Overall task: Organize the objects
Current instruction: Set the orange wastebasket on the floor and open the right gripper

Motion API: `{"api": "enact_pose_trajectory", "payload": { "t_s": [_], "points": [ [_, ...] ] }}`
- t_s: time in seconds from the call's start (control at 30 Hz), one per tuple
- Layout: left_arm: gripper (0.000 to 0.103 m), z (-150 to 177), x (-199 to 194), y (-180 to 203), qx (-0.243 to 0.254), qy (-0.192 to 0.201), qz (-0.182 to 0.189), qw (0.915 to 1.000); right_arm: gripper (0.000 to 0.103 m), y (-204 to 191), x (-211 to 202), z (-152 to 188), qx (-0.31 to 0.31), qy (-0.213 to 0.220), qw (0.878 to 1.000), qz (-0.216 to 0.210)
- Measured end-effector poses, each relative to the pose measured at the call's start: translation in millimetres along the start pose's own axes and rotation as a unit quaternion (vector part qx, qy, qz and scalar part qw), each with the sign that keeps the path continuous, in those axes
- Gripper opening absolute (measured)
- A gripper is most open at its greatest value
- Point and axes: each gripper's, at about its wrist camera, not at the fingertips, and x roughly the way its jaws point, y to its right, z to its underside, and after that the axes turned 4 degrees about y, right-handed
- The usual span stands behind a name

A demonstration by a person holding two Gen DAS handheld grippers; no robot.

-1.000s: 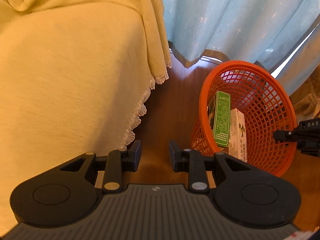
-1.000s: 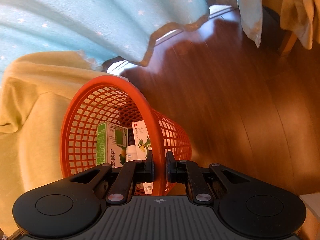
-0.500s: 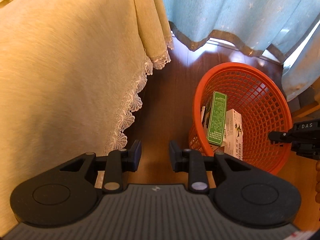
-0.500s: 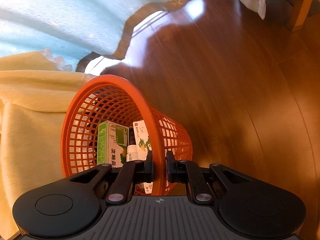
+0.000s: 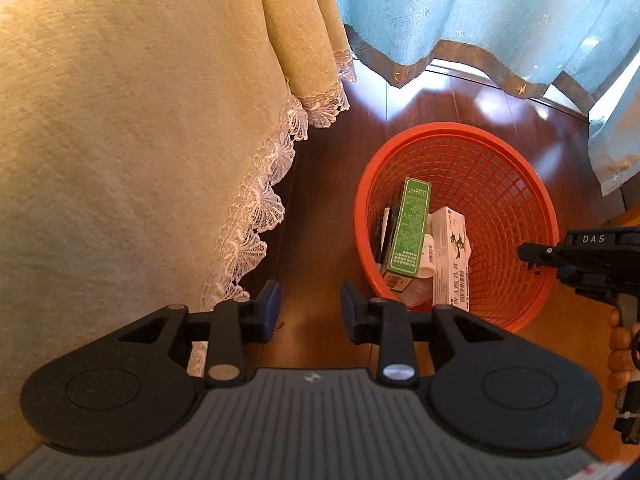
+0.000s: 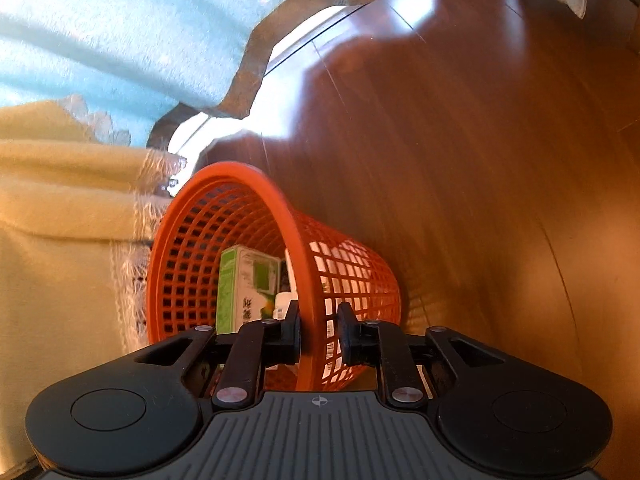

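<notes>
In the left wrist view, my left gripper (image 5: 308, 312) sat at the bottom centre with its fingers apart and nothing between them, above dark wooden floor (image 5: 320, 208). The orange basket (image 5: 520, 184) stood right of centre, mouth opening up toward the camera. Inside it a green box (image 5: 410, 232) leaned with its long axis running top to bottom of the frame, a white box (image 5: 452, 256) just beside it on the right, lying the same way. The right gripper (image 5: 532, 252) reached in from the right edge onto the basket's rim. A yellow lace-edged cloth (image 5: 120, 140) filled the left half; a blue curtain (image 5: 480, 12) hung across the top.

In the right wrist view, my right gripper (image 6: 318, 334) straddled the basket (image 6: 184, 248) rim at lower centre, one finger inside the mesh and one outside, a visible gap left on the outer side. The basket appeared tipped, mouth facing the left of the frame. The green box (image 6: 246, 292) stood upright within. Glossy floor (image 6: 460, 140) filled the right; curtain (image 6: 100, 32) the upper left.
</notes>
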Motion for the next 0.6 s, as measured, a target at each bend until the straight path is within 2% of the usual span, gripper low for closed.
{"api": "enact_pose_trajectory", "payload": {
  "t_s": [0.07,0.13,0.2,0.23,0.43,0.6],
  "points": [
    [0.034,-1,0,0,0.001,-0.001,0.0,1.0,0.015,-2,-4,-3,-0.024,0.001,1.0,0.001],
    [0.034,-3,-1,1,0.001,-0.001,0.002,1.0,0.021,-9,-6,-6,-0.058,-0.001,0.998,0.01],
    [0.037,-6,-5,2,0.001,-0.001,0.005,1.0,0.038,-16,-16,-7,-0.087,0.007,0.996,0.015],
    [0.038,-7,-7,2,0.0,-0.001,0.007,1.0,0.041,-18,-23,-6,-0.093,0.013,0.995,0.016],
    [0.041,-16,-40,5,-0.001,0.0,0.014,0.9999,0.045,-44,-83,4,-0.135,0.037,0.99,0.005],
    [0.045,-26,-96,9,-0.005,0.008,0.022,0.9997,0.047,-82,-152,21,-0.189,0.04,0.981,0.01]
  ]
}}
